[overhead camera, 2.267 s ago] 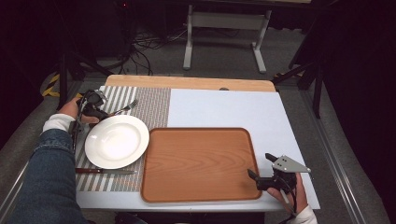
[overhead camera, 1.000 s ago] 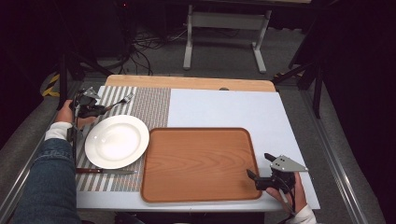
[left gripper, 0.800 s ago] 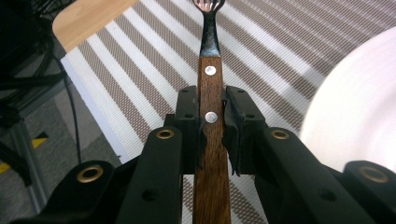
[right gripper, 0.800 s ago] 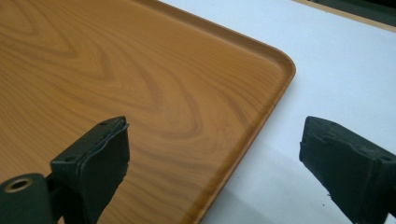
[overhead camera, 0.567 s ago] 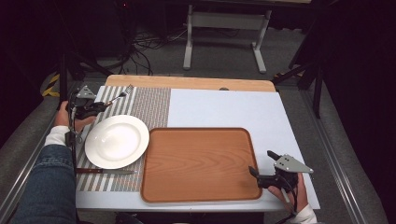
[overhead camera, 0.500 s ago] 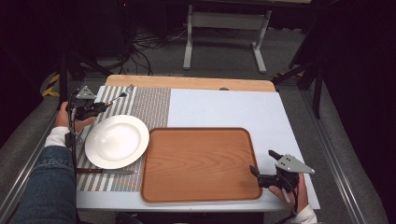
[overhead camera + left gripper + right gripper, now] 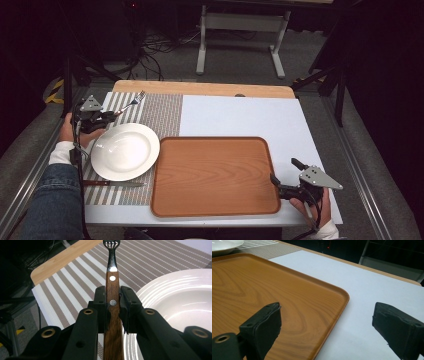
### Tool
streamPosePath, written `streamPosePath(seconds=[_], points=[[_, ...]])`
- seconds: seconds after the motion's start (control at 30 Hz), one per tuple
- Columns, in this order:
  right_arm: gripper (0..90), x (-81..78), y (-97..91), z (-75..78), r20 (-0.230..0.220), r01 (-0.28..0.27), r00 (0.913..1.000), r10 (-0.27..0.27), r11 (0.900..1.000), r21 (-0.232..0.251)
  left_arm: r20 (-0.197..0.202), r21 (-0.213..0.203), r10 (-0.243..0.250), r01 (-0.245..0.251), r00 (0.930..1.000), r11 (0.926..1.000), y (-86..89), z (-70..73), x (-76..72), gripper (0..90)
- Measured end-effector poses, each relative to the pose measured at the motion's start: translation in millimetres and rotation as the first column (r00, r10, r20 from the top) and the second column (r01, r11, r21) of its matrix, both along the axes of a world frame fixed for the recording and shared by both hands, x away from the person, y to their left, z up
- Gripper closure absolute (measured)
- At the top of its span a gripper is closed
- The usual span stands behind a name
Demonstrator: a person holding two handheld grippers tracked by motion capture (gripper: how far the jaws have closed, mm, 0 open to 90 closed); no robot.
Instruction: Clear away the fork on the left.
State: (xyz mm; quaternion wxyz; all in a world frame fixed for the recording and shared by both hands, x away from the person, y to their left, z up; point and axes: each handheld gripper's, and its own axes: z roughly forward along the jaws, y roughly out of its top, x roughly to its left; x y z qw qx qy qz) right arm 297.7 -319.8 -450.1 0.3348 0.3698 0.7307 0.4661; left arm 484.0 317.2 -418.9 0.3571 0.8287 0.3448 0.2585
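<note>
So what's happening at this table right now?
A person works with a gripper in each hand. The left gripper is shut on the wooden handle of a fork, holding it over the striped placemat next to the white plate. The right gripper is open and holds nothing, at the right edge of the bare wooden tray. A knife lies on the placemat near the plate.
</note>
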Motion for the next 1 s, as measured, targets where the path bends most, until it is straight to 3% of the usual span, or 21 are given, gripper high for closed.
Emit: streamPosePath(seconds=[0.2,0.47,1.0], points=[[9.4,1.6,2.3,-1.8,-0.009,-0.014,0.9999,0.014,0.9999,-0.004,0.035,-0.027,-0.013,0.014,0.9993,0.9995,-5.9,-0.4,-14.6,76.6],[9.4,-0.2,4.7,-1.5,0.004,-0.006,1.0,0.007,0.9997,-0.025,0.076,-0.015,-0.045,0.046,0.9961,0.9988,-19.3,-0.8,-34.4,76.6],[9.4,2.7,7.3,-2.3,-0.006,-0.02,0.9998,0.02,0.9995,-0.023,0.13,-0.093,-0.113,0.126,0.985,0.9877,-43.4,2.4,-62.8,76.6]])
